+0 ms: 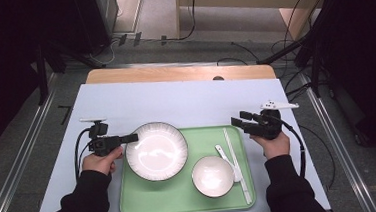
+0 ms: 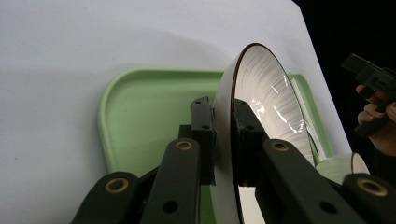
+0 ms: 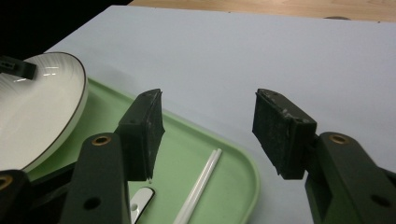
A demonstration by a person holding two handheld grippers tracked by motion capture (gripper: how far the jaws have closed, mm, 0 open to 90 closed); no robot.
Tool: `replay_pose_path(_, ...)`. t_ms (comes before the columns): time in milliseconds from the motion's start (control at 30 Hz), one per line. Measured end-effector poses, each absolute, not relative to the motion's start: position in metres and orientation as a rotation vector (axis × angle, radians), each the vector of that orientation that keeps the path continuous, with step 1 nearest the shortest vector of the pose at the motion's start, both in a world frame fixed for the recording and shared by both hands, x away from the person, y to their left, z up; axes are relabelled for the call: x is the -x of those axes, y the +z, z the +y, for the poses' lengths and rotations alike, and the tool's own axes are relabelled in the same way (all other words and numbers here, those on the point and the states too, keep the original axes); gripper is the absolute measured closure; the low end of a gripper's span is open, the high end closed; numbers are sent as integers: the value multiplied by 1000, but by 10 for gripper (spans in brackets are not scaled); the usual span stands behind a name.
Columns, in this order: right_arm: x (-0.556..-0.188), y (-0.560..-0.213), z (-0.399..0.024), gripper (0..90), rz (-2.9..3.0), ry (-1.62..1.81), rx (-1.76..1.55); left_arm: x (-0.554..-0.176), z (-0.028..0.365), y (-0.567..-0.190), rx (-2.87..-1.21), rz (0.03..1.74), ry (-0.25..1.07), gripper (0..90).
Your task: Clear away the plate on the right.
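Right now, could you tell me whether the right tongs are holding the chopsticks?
No, the right tongs stand open above the green tray, with the chopsticks lying untouched below them.

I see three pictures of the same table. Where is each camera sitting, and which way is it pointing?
High view: above the person's side, looking forward and down on the green tray; both forearms, left gripper and right gripper show.
Left gripper view: rides on the left gripper, looking along its jaws, shut on the rim of the large plate.
Right gripper view: rides on the right gripper, looking between its open jaws at the tray's corner and chopsticks.
Shared: both gripper views show the plate and tray.
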State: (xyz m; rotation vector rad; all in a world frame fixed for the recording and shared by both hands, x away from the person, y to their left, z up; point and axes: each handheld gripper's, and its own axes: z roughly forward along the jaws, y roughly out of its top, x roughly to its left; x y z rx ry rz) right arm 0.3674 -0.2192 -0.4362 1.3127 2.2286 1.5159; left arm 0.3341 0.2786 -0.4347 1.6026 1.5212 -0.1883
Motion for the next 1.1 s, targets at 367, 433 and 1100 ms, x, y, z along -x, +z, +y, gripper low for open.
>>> replay_pose_path(367, -362, -435, -224, 401, 2206, 1506, -1347, -334, 272, -444, -1650, 1515, -205, 825)
replay_pose_path(433, -363, -435, -225, 401, 2209, 1500, -1350, -335, 270, -447, -1693, 1519, -197, 835)
replay_pose_path(1100, -359, -431, -224, 379, 2274, 1500, -1263, -325, 264, -439, -1832, 1413, -56, 524)
